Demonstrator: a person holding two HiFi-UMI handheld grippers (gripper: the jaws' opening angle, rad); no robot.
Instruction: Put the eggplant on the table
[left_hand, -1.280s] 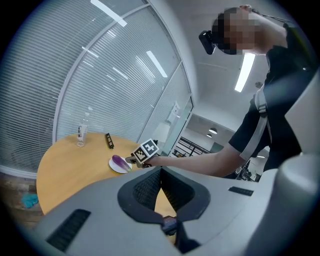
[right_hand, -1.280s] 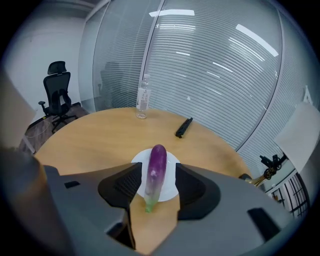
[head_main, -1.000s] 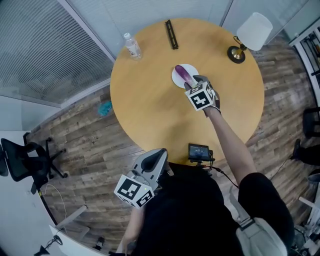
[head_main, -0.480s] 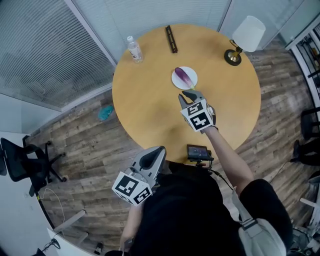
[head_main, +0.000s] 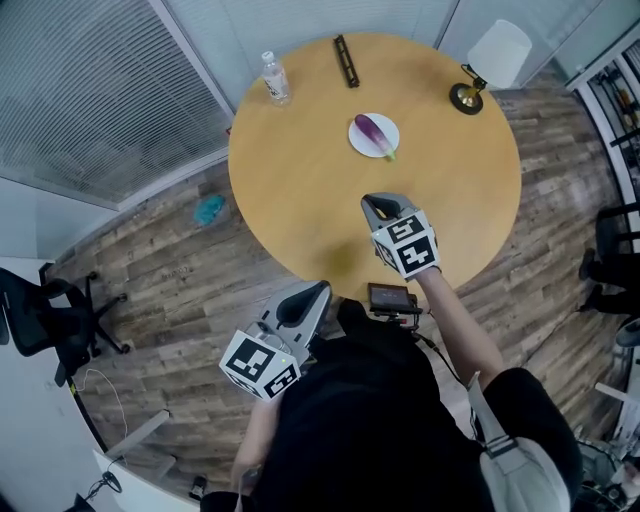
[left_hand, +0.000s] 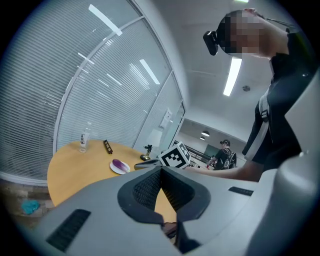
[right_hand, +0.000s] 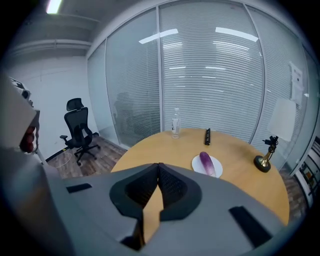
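Head view, what changed: a second ago the right gripper had its tips at the plate, right by the eggplant. Now we see it drawn back toward the person's side of the table. Its jaws have just been closing, with nothing between them.
Head view, eggplant: it lies on the white plate on the far half of the table, as it did half a second ago, and neither gripper touches it.
Head view, what that means: we judge the eggplant delivered and let go, so little seems left beyond pulling the arm clear.
Head view, left gripper: the left gripper hangs off the table's near edge, over the floor and well apart from the plate.
Left gripper view, jaws: the left gripper has its pads meeting at the tips, as narrow as we can picture them, and nothing is caught between.
Left gripper view, eggplant: the eggplant sits far off, to the left of the jaws, on its plate. The right gripper's marker cube shows just above the jaws, nearer to us than the plate.
Right gripper view, jaws: the right gripper is closed tip to tip and empty. Only bare tabletop shows through the slit lower down.
Right gripper view, eggplant: the eggplant lies ahead and to the right of the jaws, well apart from them. It rests lengthwise on the plate, with a bottle farther back and a lamp off to the right.
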